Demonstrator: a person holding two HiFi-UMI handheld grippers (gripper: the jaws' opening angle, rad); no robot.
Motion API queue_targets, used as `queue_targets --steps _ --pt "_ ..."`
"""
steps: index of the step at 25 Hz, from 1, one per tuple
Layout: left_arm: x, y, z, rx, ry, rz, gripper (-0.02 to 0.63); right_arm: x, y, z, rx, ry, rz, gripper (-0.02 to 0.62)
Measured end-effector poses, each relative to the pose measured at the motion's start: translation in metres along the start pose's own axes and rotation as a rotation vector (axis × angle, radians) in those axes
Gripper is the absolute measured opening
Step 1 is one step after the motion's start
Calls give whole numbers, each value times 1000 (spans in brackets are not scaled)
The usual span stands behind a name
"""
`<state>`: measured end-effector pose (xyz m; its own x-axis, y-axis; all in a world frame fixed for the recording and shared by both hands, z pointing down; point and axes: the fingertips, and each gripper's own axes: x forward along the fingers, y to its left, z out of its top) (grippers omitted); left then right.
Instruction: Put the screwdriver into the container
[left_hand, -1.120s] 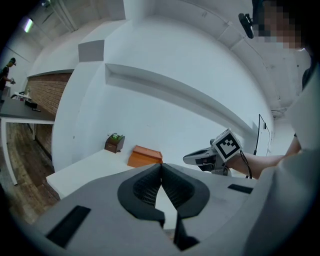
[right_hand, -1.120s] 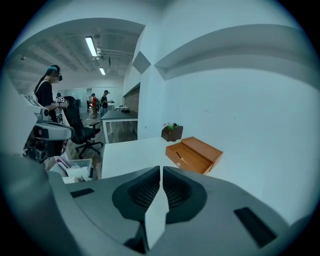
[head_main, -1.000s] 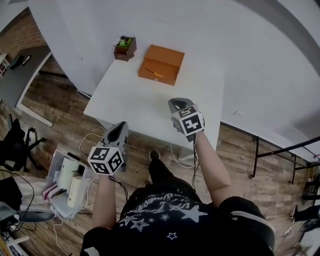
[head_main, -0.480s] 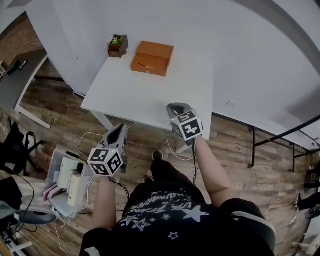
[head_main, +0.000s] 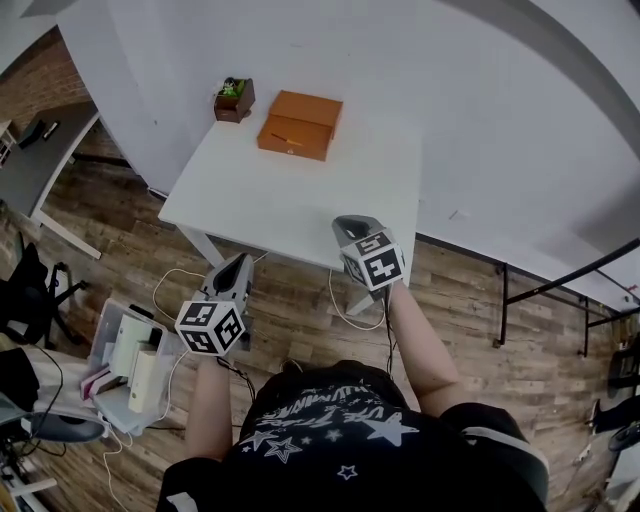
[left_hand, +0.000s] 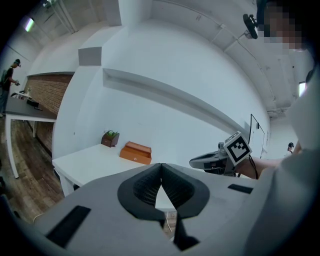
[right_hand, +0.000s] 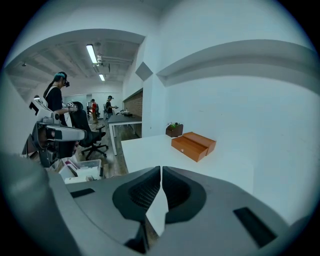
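Orange container at the far end of a white table, thin screwdriver lying in its open tray, small planter just beside it, left gripper and right gripper by the table's near edge, well apart from the container, jaws pressed together on nothing.

The left gripper has its jaws closed tip to tip with nothing between them. It is held low at the person's left side and points forward. The right gripper also has its jaws together and empty. It is carried farther forward than the left, pointing forward and slightly left. The left forearm runs nearly straight ahead, while the right forearm angles inward. Both are bare. The two grippers are well apart.
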<state>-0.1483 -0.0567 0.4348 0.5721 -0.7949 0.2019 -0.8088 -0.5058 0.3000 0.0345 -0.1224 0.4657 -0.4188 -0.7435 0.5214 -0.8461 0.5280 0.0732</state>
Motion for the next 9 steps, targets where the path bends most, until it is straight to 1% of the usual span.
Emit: queue_targets --steps 9 --pt "17 -54 -14 -11 -9 48 20 -41 -29 -30 6 -13 37 51"
